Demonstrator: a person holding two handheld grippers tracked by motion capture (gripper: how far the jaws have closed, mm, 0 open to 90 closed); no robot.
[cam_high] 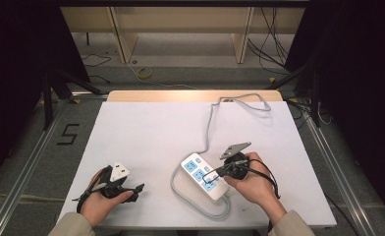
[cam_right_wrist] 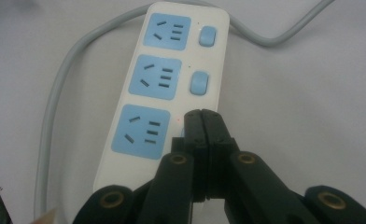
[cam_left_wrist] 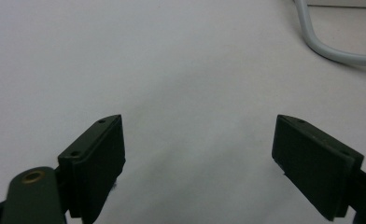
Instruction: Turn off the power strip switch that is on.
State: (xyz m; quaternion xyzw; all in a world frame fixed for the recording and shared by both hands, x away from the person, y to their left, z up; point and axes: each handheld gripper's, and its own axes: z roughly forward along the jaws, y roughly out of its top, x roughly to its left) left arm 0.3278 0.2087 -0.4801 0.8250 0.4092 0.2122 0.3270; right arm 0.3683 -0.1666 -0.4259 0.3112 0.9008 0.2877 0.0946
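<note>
My right gripper is clenched with nothing between its jaws, tips pressed on the power strip beside its nearest blue socket; my left gripper gapes above bare table; the grey cable curves beyond its jaws.

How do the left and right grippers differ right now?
The left gripper has its jaws spread wide over bare table; the right gripper has its jaws closed together, tips at the power strip by its nearest switch. The left rests away from the strip. Both are hand-held.
</note>
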